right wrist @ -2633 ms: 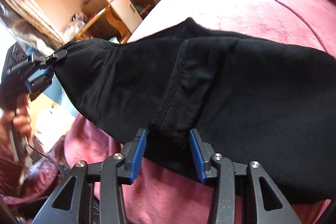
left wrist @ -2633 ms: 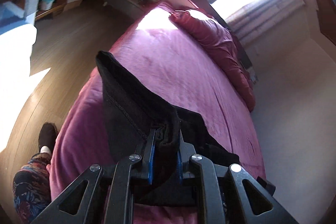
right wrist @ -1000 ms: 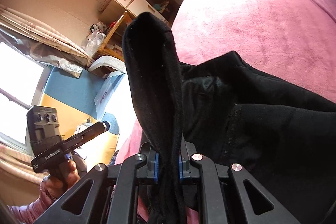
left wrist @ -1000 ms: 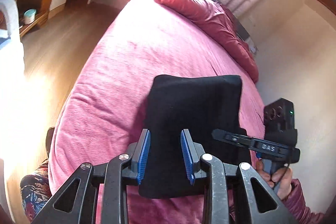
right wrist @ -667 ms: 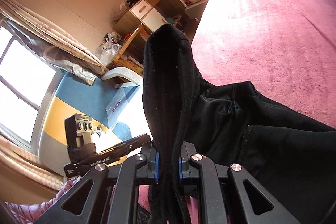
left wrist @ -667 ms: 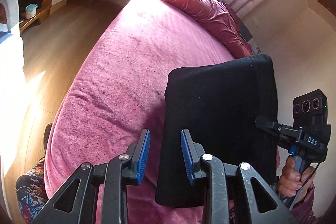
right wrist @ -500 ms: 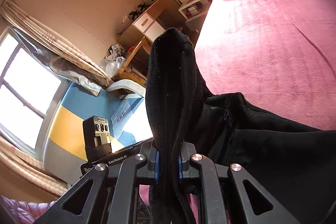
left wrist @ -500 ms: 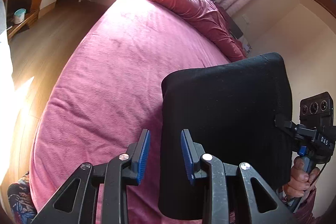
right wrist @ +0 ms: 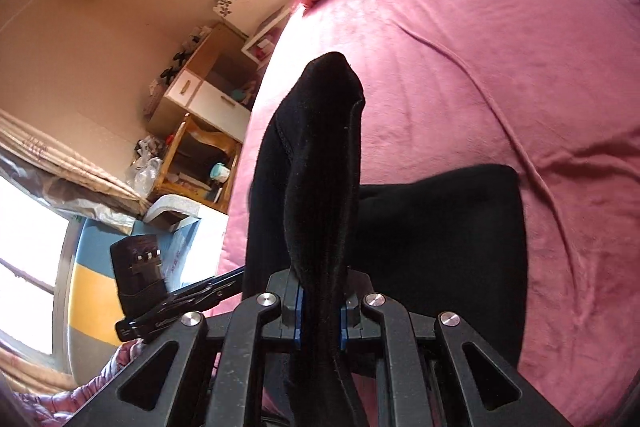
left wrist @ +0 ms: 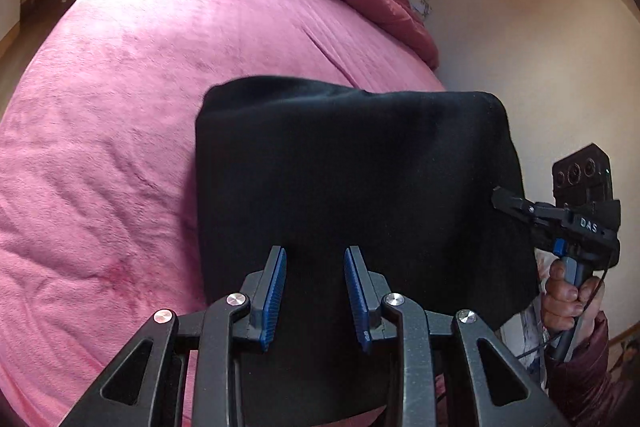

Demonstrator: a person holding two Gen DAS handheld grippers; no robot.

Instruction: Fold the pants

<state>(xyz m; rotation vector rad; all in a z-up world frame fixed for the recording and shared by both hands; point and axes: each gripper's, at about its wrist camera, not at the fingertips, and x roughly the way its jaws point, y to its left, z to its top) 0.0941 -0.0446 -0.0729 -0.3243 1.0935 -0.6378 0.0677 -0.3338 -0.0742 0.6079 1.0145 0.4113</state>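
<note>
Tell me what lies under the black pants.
Under the black pants only the pink bedspread shows, spreading out to their left and beyond the far edge. Whatever lies directly beneath the cloth is covered, so nothing more can be confirmed there.

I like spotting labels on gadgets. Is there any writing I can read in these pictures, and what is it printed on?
"DAS": white letters on the side of the right gripper, seen from the left wrist camera.
Pale lettering on the side of the left gripper, seen from the right wrist camera: too blurred to read.
Nothing readable on the black pants, the bed or the furniture.
</note>
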